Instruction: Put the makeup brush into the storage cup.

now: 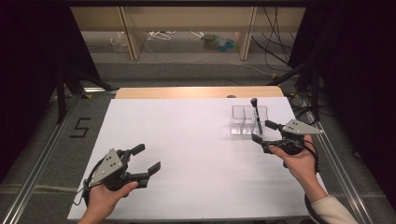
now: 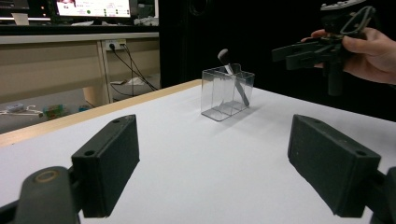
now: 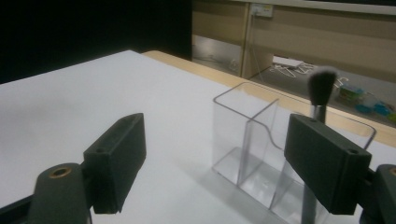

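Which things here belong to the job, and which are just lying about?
In play: clear organizer; makeup brush standing in it; right gripper, open beside it; left gripper, open.
Lying about: floor clutter; cables; monitor.

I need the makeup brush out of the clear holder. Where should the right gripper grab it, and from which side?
Probably take the makeup brush on its handle just below the bristles, above the clear holder rim. It leans in one compartment, head up, so that stretch is exposed. Bring the open right gripper in from the near side, jaws either side, then lift along the lean.
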Motion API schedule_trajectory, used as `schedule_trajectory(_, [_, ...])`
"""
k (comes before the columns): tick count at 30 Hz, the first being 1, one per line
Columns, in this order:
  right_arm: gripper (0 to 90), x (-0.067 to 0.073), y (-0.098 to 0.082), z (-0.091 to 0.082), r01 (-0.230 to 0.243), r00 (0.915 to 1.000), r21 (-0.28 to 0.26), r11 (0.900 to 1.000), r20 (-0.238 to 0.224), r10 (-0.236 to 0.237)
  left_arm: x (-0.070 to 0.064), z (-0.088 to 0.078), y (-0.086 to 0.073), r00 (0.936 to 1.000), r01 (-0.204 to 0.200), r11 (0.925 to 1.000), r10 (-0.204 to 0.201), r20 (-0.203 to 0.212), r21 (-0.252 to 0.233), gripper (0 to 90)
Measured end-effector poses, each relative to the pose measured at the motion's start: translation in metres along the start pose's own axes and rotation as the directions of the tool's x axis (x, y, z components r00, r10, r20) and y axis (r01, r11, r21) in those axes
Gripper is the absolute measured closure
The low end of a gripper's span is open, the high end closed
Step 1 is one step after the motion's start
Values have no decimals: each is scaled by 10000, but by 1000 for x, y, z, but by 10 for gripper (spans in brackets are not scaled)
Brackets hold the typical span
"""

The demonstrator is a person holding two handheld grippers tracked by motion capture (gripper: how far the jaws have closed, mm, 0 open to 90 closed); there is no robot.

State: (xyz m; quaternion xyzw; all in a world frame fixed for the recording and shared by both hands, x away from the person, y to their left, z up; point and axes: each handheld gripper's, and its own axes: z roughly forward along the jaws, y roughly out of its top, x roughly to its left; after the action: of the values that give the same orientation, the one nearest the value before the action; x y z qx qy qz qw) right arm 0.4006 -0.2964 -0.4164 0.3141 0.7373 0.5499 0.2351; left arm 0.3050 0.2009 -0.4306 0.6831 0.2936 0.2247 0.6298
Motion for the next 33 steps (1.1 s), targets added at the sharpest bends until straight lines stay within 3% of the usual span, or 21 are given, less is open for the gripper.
schedule_trajectory(5, [215, 17, 0, -12, -133, 9990, -196, 9997, -425, 125, 1, 0, 0, 10000, -52, 10000, 52, -22, 17, 164])
schedule_trajectory(6, [215, 22, -1, -14, -105, 9988, -1, 9999, -475, 105, 1, 0, 0, 10000, -56, 10000, 56, -25, 18, 164])
schedule_trajectory(14, [203, 52, -11, -15, 114, 9903, 240, 9996, -1388, -80, 2, -1, 0, 10000, -62, 10000, 62, -65, 9, 165])
schedule_trajectory(17, [203, 59, -12, -16, 157, 9895, 168, 9997, -1440, -132, 3, -2, 0, 9999, -75, 10000, 75, -123, -11, 164])
schedule_trajectory(25, [203, 67, -15, -20, 214, 9880, 355, 9991, -1536, -157, 5, -3, -1, 9999, -91, 10000, 91, -147, 8, 165])
schedule_trajectory(28, [203, 66, -15, -20, 494, 9871, 323, 9983, -1543, -438, 6, -3, -1, 9997, -138, 9999, 139, -185, 20, 164])
schedule_trajectory(33, [203, 65, -16, -21, 529, 9878, 419, 9977, -1484, -462, 6, -3, -1, 9998, -143, 9999, 143, -111, 37, 164])
